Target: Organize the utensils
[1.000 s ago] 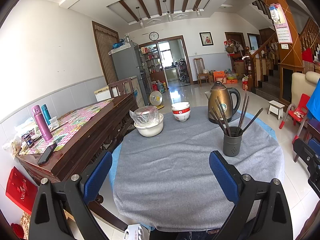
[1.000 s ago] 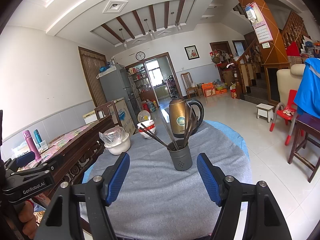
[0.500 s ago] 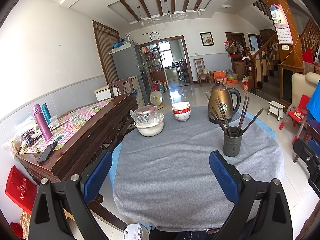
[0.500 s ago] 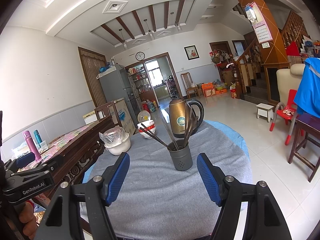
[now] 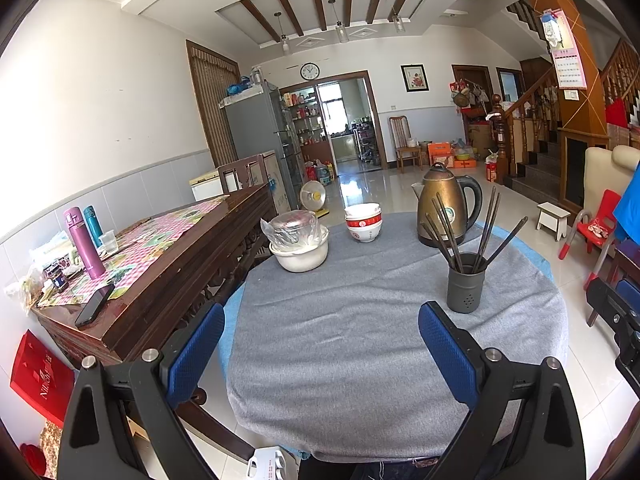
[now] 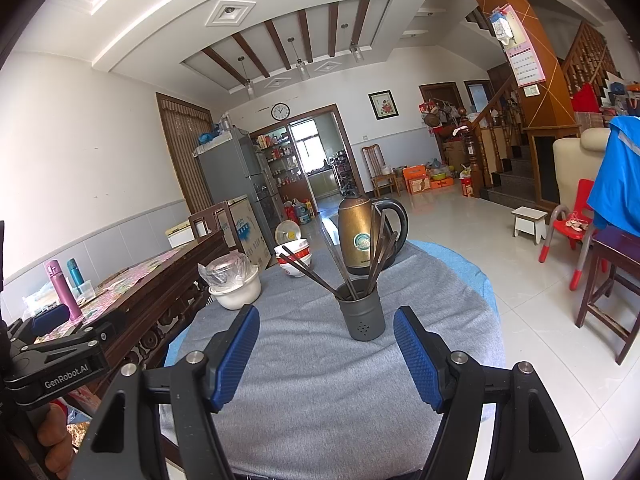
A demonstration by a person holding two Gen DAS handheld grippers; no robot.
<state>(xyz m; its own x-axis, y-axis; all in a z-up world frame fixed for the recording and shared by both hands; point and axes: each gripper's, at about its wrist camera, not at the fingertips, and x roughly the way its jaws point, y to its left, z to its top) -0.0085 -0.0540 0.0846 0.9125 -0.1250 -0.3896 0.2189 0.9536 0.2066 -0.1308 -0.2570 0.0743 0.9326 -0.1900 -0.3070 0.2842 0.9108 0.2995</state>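
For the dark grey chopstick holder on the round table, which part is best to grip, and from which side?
Probably grip the chopstick holder at its plain round lower wall, coming level from the near side with the right gripper. It stands upright, straight ahead of the open fingers, and the chopsticks fan out above, blocking a grasp from the top.

Plain grey on the tablecloth [image 5: 360, 320], dark grey on the holder [image 6: 362, 318], dark brown on the chopsticks [image 5: 486, 226], bronze on the kettle [image 5: 440, 204], red-banded white on the bowls [image 5: 363, 222], pink checks on the sideboard cloth [image 5: 160, 228].
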